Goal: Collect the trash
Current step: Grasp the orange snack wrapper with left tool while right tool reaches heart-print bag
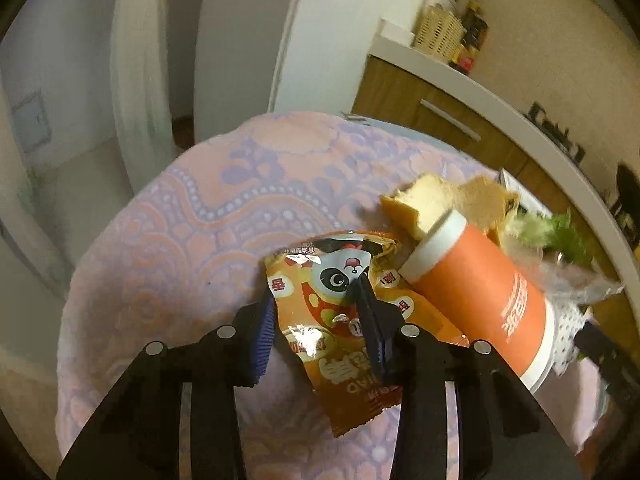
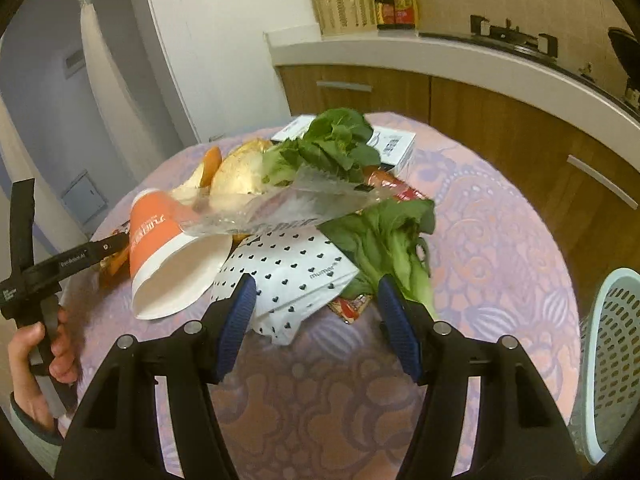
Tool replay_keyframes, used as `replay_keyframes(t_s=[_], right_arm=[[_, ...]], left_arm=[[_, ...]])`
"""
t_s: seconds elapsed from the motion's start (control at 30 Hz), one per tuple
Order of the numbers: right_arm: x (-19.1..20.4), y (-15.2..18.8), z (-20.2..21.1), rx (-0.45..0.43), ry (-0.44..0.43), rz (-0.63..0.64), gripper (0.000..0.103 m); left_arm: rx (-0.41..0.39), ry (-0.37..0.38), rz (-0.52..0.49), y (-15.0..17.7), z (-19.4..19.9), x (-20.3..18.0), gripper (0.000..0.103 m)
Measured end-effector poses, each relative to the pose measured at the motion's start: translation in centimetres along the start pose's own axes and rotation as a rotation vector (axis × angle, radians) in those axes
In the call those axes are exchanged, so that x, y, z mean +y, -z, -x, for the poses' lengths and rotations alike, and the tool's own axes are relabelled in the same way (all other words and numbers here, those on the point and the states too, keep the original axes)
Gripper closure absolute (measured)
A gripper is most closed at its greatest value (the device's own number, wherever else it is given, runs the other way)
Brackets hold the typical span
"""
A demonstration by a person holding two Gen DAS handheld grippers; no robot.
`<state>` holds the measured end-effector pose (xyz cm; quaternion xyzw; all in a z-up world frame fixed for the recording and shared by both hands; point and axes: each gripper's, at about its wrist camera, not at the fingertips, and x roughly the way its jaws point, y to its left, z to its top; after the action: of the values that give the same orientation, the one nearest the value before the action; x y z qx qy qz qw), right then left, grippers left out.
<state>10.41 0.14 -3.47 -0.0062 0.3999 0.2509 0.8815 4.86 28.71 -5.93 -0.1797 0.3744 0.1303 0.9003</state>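
only the left wrist view shows the wrapper (image 1: 352, 320): an orange foil snack packet with a cartoon panda face, crinkled and torn open at its top, lying on the worktop (image 1: 180, 240) at about 7 o'clock from the cup (image 1: 480, 300). the left gripper (image 1: 316, 300) has its jaws parted around the packet, one blue pad at the packet's left edge, the other pressed onto its printed face; whether they actually pinch it i cannot tell. the cup, orange with white bands, lies on its side just beside the packet, and torn bread (image 1: 440, 204) sits at its 12 o'clock.

the right wrist view gives the rest of the heap. there the cup (image 2: 168, 248) shows its open white mouth, with a clear plastic bag (image 2: 288, 204) draped over it. a white bag (image 2: 288, 276) printed with small hearts lies in the middle, greens (image 2: 384, 240) at its 3 o'clock and more greens (image 2: 332, 140) at 12, bread (image 2: 240, 168) at 11, a white box (image 2: 394, 146) behind. the right gripper (image 2: 316, 308) hangs with jaws wide apart, the heart bag between its pads, touching nothing that i can see. a pale basket (image 2: 608, 340) stands at 3 o'clock off the worktop's edge, and the left hand (image 2: 44, 360) on its handle shows at 9 o'clock.
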Motion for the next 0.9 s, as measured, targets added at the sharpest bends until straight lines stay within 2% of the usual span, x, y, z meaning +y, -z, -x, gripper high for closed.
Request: replay_keyframes(t_s=[0.1, 0.13, 0.3, 0.4, 0.53, 0.6, 0.67, 0.7, 0.73, 0.83, 0.9], right_arm=[[0.2, -0.3, -0.6, 0.011, -0.021, 0.003, 0.043], [0.2, -0.4, -0.7, 0.016, -0.026, 0.001, 0.043], [1.0, -0.6, -1.5, 0.032, -0.036, 0.017, 0.043], [1.9, -0.6, -1.5, 0.026, -0.012, 0.055, 0.044], [2.9, -0.3, -0.6, -0.022, -0.011, 0.104, 0.061], [3.3, -0.3, -0.6, -0.024, 0.000, 0.121, 0.063], [3.1, -0.4, -0.8, -0.016, -0.002, 0.107, 0.054], [2.9, -0.4, -0.9, -0.002, -0.011, 0.099, 0.034], [2.8, -0.5, -1.2, 0.012, -0.024, 0.095, 0.027], [2.9, -0.8, -1.6, 0.027, -0.028, 0.101, 0.027], [3.3, -0.8, -2.6, 0.065, 0.002, 0.112, 0.028]], left_arm=[[-0.035, -0.011, -0.040, 0.4, 0.6, -1.0, 0.091], [-0.056, -0.013, -0.037, 0.5, 1.0, -0.9, 0.092], [-0.157, 0.027, 0.058, 0.8, 3.1, 1.1, 0.092], [-0.214, 0.076, 0.056, 1.0, 4.1, 1.2, 0.092], [-0.227, 0.085, 0.039, 0.7, 4.2, 0.6, 0.092], [-0.229, 0.097, 0.047, 0.6, 4.2, 0.6, 0.091], [-0.237, 0.103, 0.048, 0.6, 4.2, 0.7, 0.091], [-0.241, 0.105, 0.049, 0.6, 4.3, 0.7, 0.091], [-0.244, 0.107, 0.049, 0.7, 4.4, 0.7, 0.091], [-0.248, 0.112, 0.050, 0.7, 4.4, 0.7, 0.090], [-0.248, 0.115, 0.049, 0.7, 4.3, 0.8, 0.090]])
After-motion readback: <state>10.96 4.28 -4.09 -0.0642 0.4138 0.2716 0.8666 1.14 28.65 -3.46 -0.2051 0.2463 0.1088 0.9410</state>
